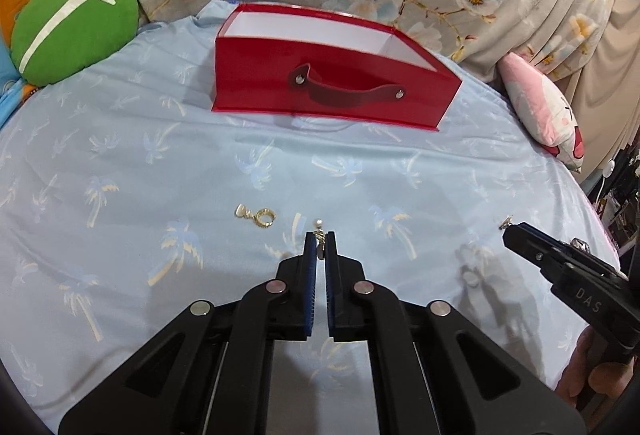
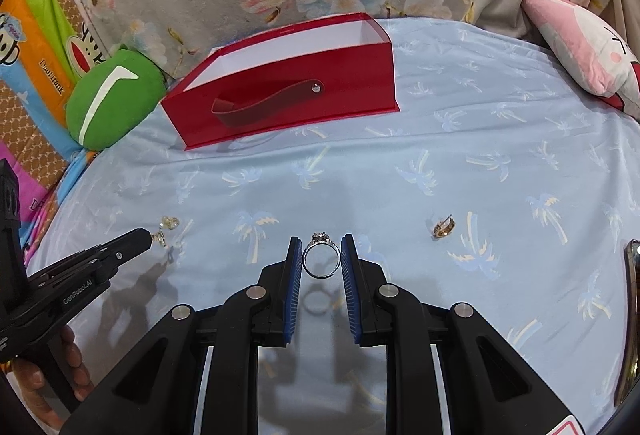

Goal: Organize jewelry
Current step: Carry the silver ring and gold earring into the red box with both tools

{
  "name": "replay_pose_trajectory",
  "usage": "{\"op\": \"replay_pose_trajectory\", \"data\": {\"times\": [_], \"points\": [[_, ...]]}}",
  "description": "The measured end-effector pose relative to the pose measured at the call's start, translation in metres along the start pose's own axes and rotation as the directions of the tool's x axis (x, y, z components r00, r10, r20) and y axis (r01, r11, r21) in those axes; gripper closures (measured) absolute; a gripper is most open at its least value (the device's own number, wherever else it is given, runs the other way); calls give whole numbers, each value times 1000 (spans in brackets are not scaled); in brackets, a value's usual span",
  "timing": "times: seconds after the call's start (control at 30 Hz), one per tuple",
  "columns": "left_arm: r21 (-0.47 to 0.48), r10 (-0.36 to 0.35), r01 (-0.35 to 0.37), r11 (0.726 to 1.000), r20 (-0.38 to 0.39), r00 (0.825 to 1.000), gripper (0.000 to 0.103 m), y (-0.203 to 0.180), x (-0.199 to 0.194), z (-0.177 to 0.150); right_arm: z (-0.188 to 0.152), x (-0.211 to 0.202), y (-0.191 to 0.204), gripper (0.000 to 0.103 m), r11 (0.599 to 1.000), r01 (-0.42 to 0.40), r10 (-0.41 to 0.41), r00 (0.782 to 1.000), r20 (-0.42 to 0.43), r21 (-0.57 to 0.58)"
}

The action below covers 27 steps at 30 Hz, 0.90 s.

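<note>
Left gripper (image 1: 319, 239) pinched tight on a small gold earring (image 1: 319, 235), lifted just clear of the blue palm-print bedsheet (image 1: 120, 163). Right gripper (image 2: 321, 255) clamped narrow on a silver ring (image 2: 321, 259), stone on top. Beside on the sheet: another gold earring (image 1: 260, 215) and a gold ring (image 2: 443, 227). Beyond, an open red box (image 1: 332, 75), well apart

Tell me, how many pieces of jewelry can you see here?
4. A silver ring in the right gripper; a small gold earring in the left gripper; a gold charm and a gold ring on the blue sheet. The red box may hide more.
</note>
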<state>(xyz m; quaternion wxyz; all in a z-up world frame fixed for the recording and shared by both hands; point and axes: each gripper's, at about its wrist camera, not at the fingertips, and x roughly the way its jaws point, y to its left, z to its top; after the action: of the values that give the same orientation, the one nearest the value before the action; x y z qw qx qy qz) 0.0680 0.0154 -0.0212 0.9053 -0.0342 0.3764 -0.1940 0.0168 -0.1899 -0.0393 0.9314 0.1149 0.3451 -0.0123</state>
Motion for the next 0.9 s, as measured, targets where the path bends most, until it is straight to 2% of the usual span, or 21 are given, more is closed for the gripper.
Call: {"op": "replay_pose_trajectory", "data": {"times": [0.23,0.47,0.57,0.77,0.9], "points": [[27,-1,-1,1000,82,997,100,-6,-24,33,24,-16,9,84,999,-21,23,998,56,-37],[67,23,-37,997,200,979,100,-11,-41,89,76,-20,21,84,995,-30,44,990,137,-96],[82,54,-76,994,242,969,100,-11,-38,116,102,-14,21,84,994,-46,61,986,156,-98],[85,80,-107,991,275,958,100,-10,-17,165,159,16,24,84,991,-50,71,982,174,-123],[75,96,-120,990,271,958,100,-6,11,200,196,40,24,84,991,-59,80,980,181,-118]]}}
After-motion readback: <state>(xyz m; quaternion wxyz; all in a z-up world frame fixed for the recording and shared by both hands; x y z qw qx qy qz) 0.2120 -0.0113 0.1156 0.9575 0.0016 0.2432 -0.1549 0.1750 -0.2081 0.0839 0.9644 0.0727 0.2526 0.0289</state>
